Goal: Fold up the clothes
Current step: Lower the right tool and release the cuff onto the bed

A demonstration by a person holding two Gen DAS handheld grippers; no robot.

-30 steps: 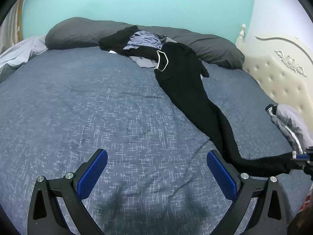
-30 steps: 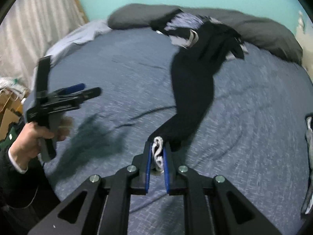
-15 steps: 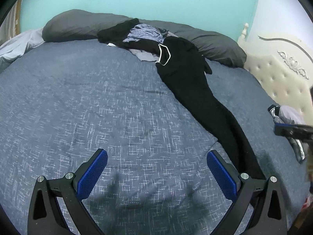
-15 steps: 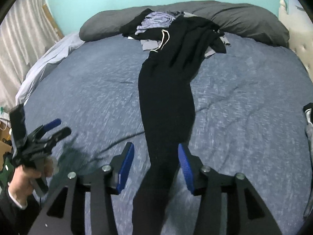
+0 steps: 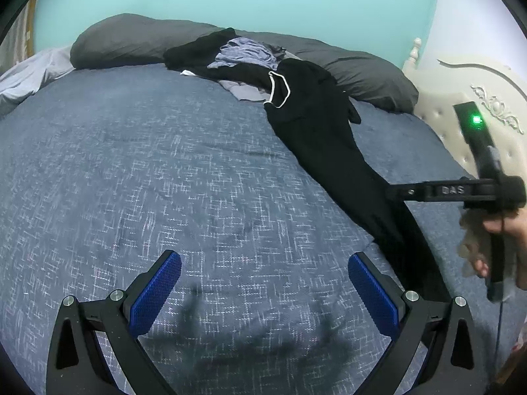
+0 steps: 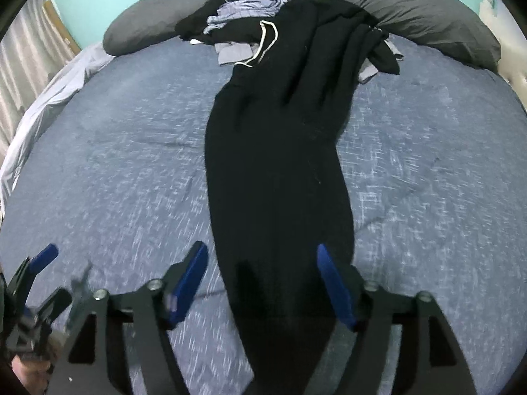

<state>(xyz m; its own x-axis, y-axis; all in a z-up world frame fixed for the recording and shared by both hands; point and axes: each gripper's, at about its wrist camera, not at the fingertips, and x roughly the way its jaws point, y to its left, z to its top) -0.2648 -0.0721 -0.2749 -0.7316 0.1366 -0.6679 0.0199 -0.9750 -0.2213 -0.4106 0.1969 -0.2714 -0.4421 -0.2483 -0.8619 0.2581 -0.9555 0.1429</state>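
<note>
Left gripper (image 5: 263,293) spread wide, empty, over bare blue bedspread (image 5: 131,171) at lower centre of frame. Right gripper (image 6: 262,283) also released, pads straddling the lower end of the black sweatpants (image 6: 280,164), not clamped on them. Sweatpants stretched up the frame centre to the clothes pile (image 6: 243,6) against the grey pillows (image 6: 428,10), white drawstring (image 6: 263,46) near the top.
</note>
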